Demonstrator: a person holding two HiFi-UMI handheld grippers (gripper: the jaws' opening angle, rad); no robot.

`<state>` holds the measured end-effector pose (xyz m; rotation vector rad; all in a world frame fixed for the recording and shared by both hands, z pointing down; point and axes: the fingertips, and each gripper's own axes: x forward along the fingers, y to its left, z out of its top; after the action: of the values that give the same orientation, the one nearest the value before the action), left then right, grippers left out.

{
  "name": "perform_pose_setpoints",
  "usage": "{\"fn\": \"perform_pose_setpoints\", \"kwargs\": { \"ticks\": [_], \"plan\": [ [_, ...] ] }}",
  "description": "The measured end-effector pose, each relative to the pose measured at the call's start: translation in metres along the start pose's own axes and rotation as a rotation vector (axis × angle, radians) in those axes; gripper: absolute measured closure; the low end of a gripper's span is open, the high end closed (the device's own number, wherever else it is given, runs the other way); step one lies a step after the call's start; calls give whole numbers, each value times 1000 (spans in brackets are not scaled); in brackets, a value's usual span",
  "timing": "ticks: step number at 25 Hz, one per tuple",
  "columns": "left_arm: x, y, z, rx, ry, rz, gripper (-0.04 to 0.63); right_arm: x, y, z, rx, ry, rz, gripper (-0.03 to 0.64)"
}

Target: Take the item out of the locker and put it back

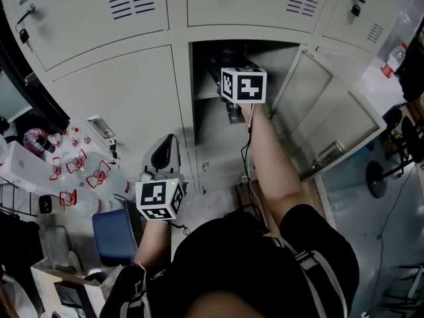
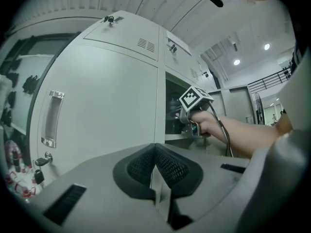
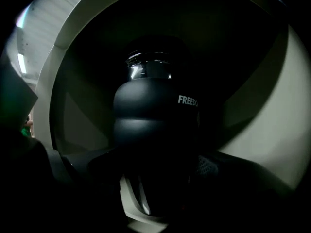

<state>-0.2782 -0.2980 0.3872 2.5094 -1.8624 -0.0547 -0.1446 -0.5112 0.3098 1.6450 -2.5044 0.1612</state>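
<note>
The locker [image 1: 126,91] is showing smooth, matt painted metal. The bottle [image 3: 155,125] is looking matt black, its neck gleaming glossy.

**Colours and markings at the locker bay**

Lockers [image 1: 119,91]: pale grey all over, with dark slotted vents. The open compartment is near black inside.
Bottle [image 3: 155,125]: matte black, with a glossy neck band and white lettering on the shoulder.
Upper marker cube [image 1: 243,85]: white faces with a black square pattern. Lower marker cube [image 1: 159,199]: the same.
Left tool [image 2: 156,168]: mid-grey body; pads [image 2: 141,166] are black with a fine mesh texture.
Blue container [image 1: 112,234] sits on the floor.
White packs [image 1: 79,171]: printed with red shapes.
Clothing [image 1: 265,270]: black with pale grey stripes.
</note>
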Motion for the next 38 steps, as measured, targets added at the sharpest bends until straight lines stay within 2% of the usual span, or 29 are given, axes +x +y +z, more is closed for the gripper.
{"fn": "perform_pose_setpoints", "kwargs": {
  "ticks": [4,10,13,17,20,21,23,26,29,34,38],
  "plan": [
    [2,-1,-3,-5,3,-4,583,5,-8,0,9,10,-18,216],
    [4,-5,-3,-3,9,-17,583,5,-5,3,9,-35,11,208],
    [5,-8,-3,-1,12,-24,583,0,-4,7,10,-83,23,153],
    [5,-11,-7,-4,23,-33,583,-26,-3,7,-54,-148,8,150],
    [6,-12,-12,-9,35,-35,583,-58,6,2,-63,-206,33,174],
    [6,-13,-13,-10,37,-35,583,-70,9,0,-48,-230,46,204],
    [8,-14,-14,-10,39,-38,583,-97,11,-6,-5,-294,50,324],
    [10,-16,-15,-9,41,-43,583,-132,7,-16,10,-387,-22,603],
    [10,-19,-19,-12,50,-47,583,-148,9,-37,3,-388,-37,603],
    [10,-25,-23,-14,58,-59,583,-156,15,-78,22,-330,-23,604],
    [6,-25,-25,-10,64,-59,583,-163,22,-89,40,-305,-7,604]
  ]
}}
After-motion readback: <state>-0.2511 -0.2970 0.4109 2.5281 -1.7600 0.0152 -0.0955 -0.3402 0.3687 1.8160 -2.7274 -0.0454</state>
